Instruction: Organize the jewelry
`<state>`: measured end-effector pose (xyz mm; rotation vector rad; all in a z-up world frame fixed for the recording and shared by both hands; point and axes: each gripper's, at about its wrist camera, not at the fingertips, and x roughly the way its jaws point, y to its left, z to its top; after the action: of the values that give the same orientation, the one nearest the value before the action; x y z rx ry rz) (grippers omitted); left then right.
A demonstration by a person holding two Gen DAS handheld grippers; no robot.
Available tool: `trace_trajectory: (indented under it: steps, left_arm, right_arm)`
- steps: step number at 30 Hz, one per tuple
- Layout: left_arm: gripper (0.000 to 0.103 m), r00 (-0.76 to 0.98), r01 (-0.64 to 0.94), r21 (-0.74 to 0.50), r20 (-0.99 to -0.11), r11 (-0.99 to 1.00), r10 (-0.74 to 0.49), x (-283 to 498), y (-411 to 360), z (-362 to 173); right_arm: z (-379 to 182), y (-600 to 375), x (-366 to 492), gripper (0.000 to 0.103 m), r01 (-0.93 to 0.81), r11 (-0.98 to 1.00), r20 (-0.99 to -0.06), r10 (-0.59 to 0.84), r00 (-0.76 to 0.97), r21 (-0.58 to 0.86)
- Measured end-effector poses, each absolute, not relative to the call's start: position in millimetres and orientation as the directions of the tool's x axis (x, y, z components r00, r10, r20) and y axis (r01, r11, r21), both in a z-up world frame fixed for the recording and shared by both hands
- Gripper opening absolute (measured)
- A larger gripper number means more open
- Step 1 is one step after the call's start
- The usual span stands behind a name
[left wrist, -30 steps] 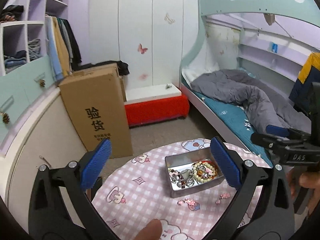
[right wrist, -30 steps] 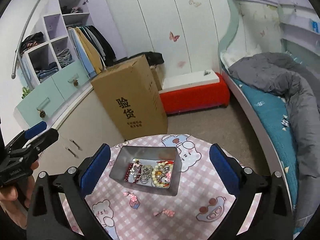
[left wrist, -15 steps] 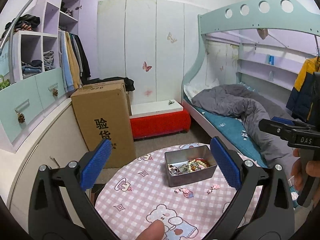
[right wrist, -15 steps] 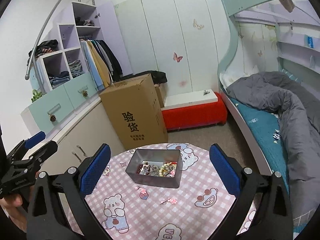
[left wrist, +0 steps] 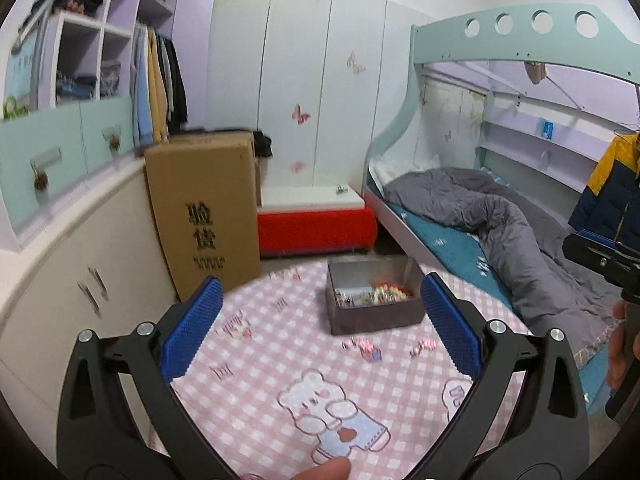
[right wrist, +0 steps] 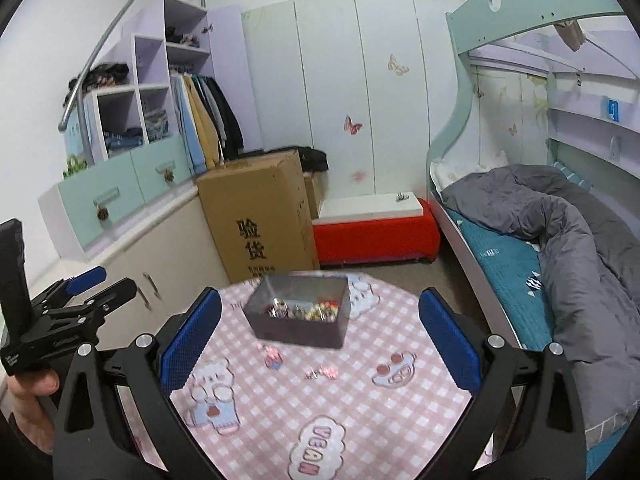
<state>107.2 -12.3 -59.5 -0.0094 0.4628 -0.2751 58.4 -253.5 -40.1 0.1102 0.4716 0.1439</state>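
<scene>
A grey metal tin (left wrist: 374,312) (right wrist: 298,328) holding beads and other jewelry stands at the far side of a round table with a pink checked cloth (left wrist: 280,360) (right wrist: 360,408). Two small pink pieces lie loose on the cloth in front of the tin, one (left wrist: 368,349) (right wrist: 273,357) to the left and one (left wrist: 422,346) (right wrist: 322,372) to the right. My left gripper (left wrist: 318,320) is open and empty, above the table's near side. My right gripper (right wrist: 318,320) is open and empty too, back from the tin. The left gripper also shows in the right wrist view (right wrist: 76,300).
A tall cardboard box (left wrist: 208,208) stands on the floor behind the table to the left. A red bench (left wrist: 316,228) is against the far wall. A bunk bed with a grey duvet (left wrist: 500,216) runs along the right. Cabinets (left wrist: 80,280) line the left.
Both grippers have pulled back and tilted up from the table. The tin now looks smaller and farther away, seen more from the side. Both grippers stay open.
</scene>
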Motion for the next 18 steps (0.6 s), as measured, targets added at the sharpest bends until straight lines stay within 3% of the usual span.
trace_trajectory:
  steps: [13,18]
  left_arm:
    - [0.097,0.713,0.307,-0.019,-0.657,0.951,-0.244,168,-57,-168]
    - [0.097,0.661,0.304,0.002,-0.721,0.953,-0.209,202,-72,-196]
  right_arm:
    - [-165,-251,108,0.095,-0.136,0.981,-0.702,0.193,0.686,0.137]
    - [-181,-247,124,0.094,-0.167,0.977,-0.726,0.213,0.653,0.137]
